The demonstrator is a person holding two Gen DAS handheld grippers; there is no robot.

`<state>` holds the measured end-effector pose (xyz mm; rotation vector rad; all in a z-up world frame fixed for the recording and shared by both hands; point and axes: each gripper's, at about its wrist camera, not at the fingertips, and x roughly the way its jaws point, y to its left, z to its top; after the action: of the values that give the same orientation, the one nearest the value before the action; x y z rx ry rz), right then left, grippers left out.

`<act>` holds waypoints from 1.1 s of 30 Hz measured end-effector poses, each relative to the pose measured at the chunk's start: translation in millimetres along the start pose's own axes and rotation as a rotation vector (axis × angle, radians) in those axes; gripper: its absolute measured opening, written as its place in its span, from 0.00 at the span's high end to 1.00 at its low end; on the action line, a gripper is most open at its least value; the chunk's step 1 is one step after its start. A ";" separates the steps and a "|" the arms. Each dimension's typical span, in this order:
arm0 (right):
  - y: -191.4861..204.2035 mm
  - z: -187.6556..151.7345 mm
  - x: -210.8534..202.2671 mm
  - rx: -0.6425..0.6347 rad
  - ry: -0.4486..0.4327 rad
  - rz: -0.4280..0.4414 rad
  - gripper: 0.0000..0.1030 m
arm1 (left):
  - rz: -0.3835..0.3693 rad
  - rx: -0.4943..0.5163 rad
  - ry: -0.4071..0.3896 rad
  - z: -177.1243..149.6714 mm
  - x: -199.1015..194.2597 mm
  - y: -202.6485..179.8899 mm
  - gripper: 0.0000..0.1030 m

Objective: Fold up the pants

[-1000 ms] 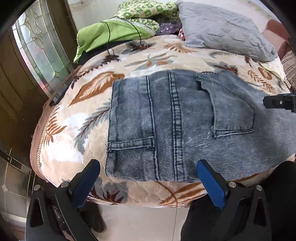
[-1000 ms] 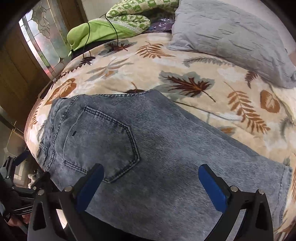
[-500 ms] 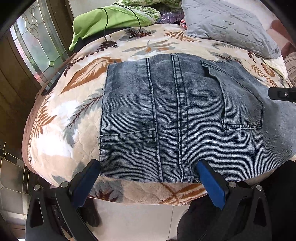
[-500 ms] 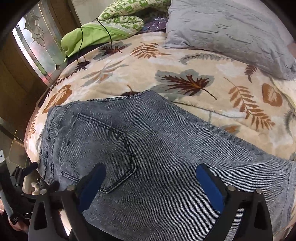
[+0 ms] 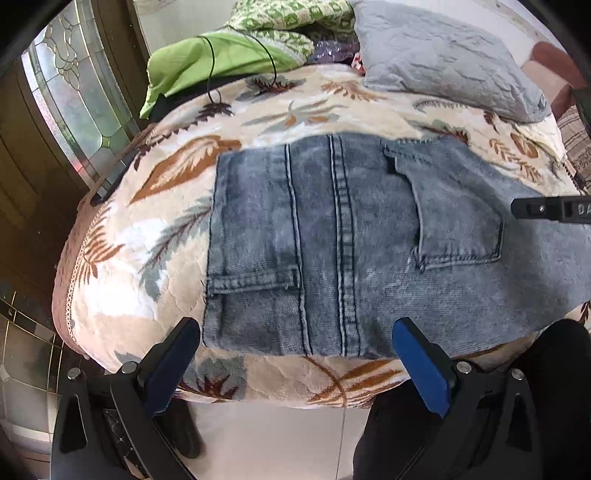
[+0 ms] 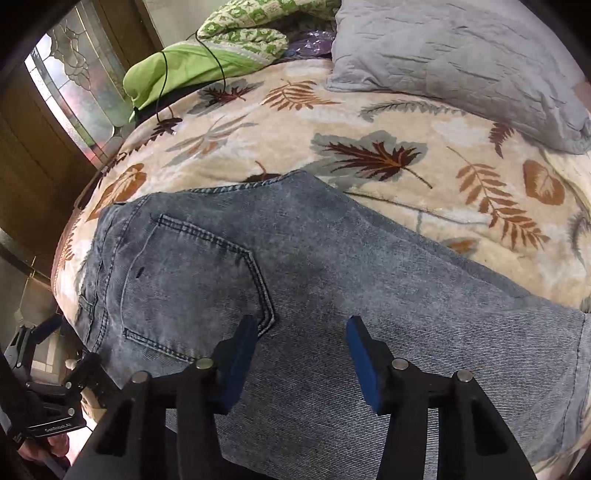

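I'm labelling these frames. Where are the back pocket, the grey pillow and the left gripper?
back pocket (image 6: 192,280), right wrist view, middle of the pocket panel
grey pillow (image 5: 436,62), left wrist view, middle of its top face
left gripper (image 5: 295,363), left wrist view, midway between its blue fingertips

The pants (image 5: 354,251) across the middle of the frame are washed blue-grey denim with darker blue stitched seams. Under them the blanket (image 5: 155,266) is cream, printed with rust-orange, brown and grey-blue leaves. At the upper right lies a plain pale grey pillow (image 5: 436,55); at the upper left a bright lime-green cloth (image 5: 192,66), beside it a green-and-white patterned fabric (image 5: 288,14). Both grippers' fingers (image 6: 236,365) carry blue pads on black frames.
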<state>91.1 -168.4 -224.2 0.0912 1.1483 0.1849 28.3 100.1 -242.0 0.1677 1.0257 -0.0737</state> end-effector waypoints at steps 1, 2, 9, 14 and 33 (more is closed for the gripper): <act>-0.4 0.0 1.8 0.001 0.007 0.007 0.48 | 0.004 -0.002 0.010 -1.2 2.8 0.5 0.00; -1.0 0.6 4.3 0.003 0.018 0.016 0.48 | 0.003 -0.008 0.022 -2.5 6.2 2.5 0.00; -5.6 13.5 18.0 0.037 0.042 0.067 0.48 | -0.031 -0.031 0.038 -3.5 14.9 8.5 0.00; -6.9 25.7 27.7 0.045 0.034 0.069 0.48 | -0.042 -0.026 0.056 -4.3 23.6 9.6 0.00; -25.9 105.4 54.7 -0.187 -0.041 0.042 0.37 | -0.063 -0.029 0.075 -0.9 34.1 13.9 0.00</act>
<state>211.5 -180.8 -234.6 -0.0466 1.0842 0.3249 47.2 114.6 -270.2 0.1121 1.1060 -0.1106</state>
